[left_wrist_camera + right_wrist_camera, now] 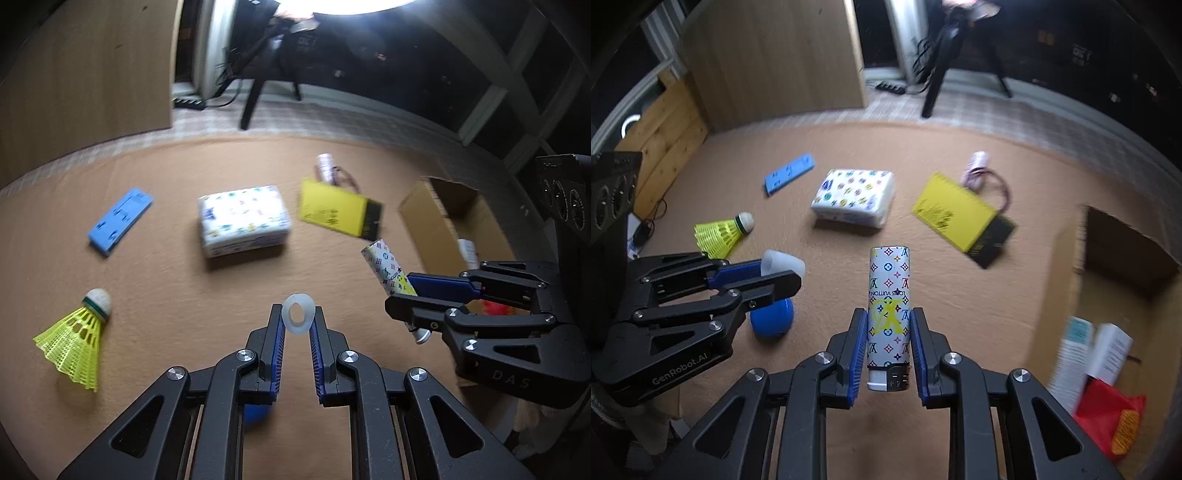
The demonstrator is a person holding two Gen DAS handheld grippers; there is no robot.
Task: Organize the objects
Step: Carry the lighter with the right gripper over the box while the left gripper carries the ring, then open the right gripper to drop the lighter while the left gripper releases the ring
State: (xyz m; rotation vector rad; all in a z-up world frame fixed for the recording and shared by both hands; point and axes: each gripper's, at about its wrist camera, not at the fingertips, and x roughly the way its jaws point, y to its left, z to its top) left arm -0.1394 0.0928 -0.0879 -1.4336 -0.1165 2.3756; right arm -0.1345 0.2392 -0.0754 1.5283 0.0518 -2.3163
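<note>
Right wrist view shows the right gripper (pixel 888 345) clenched on a patterned lighter (pixel 889 306), lifted clear of the tan table (pixel 960 295), while the left gripper (pixel 298 325) pinches a small translucent white cap (pixel 298 318) at its fingertips. Judging from the items already stowed there, both probably belong in the cardboard box (pixel 1067 280) at the right. Carry the lighter over its near wall before lowering, keep the cap's shallow tip grip firm, and bring the two grippers in one after the other.
</note>
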